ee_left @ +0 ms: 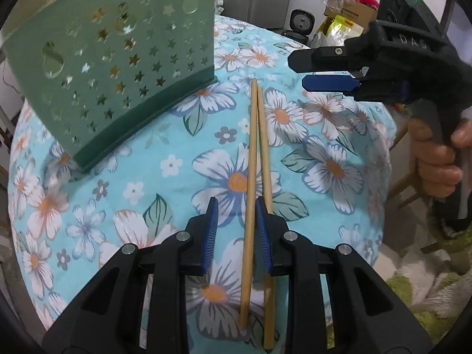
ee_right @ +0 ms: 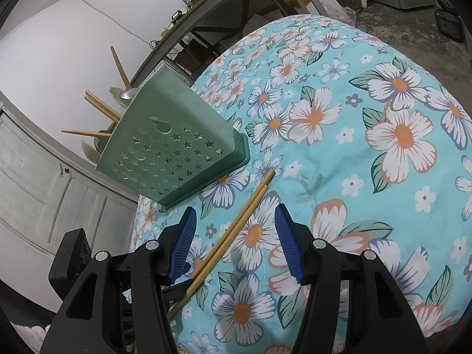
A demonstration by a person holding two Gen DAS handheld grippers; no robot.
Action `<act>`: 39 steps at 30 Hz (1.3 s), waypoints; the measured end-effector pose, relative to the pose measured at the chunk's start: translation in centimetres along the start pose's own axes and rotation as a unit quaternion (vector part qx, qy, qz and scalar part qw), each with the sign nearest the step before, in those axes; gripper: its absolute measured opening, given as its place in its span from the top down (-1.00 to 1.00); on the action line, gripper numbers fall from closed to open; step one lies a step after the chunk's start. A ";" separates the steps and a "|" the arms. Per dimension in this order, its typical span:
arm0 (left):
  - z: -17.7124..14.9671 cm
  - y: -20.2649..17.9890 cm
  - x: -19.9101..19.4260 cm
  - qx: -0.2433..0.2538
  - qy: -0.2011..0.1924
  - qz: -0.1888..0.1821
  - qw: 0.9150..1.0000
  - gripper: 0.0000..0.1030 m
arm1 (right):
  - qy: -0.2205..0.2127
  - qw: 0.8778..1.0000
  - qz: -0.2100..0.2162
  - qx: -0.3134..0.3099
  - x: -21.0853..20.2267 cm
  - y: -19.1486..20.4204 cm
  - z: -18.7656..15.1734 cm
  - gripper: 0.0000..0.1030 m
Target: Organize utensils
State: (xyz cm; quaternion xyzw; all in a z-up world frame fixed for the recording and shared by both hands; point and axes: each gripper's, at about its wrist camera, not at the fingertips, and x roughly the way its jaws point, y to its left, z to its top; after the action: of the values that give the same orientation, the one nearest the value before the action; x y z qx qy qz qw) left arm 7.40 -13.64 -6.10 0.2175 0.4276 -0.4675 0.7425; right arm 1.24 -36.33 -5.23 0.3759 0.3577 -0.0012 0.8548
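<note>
Two wooden chopsticks [ee_left: 250, 162] lie side by side on the flowered cloth, pointing at the green star-holed utensil holder [ee_left: 118, 67]. My left gripper [ee_left: 236, 206] is open low over their near ends. One stick runs between the blue pads with a gap on its left, and the other passes under the right finger. In the right wrist view the same chopsticks [ee_right: 236, 227] lie below my right gripper [ee_right: 236, 211], which is held open above the cloth with nothing in it. The right gripper [ee_left: 296, 70] also shows from the left, at upper right.
The holder [ee_right: 171, 147] stands near the table's far edge with several chopsticks and spoons [ee_right: 100, 103] sticking out of its top. The round table's cloth [ee_right: 383, 118] is bare to the right. A hand [ee_left: 436, 159] grips the right tool's handle. Boxes and a cabinet stand beyond.
</note>
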 end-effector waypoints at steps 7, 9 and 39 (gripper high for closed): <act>0.3 0.9 0.1 -0.023 -0.002 0.005 1.000 0.83 | 0.000 1.000 0.000 0.004 -0.1 -0.3 0.0 -0.06; 0.2 1.1 -0.1 -0.030 -0.004 0.007 1.000 0.84 | 0.000 1.000 0.001 0.006 -0.1 -0.4 0.0 -0.06; -2.7 0.8 -5.4 -0.054 -0.045 -0.049 0.996 0.33 | -0.002 1.000 0.006 0.011 -0.7 -0.2 -0.1 -0.06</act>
State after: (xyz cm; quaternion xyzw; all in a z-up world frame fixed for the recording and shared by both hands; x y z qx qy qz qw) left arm 5.82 -8.56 -3.07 0.1343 0.4285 -0.4890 0.7478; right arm 0.64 -36.59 -4.92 0.3873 0.3535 -0.0003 0.8515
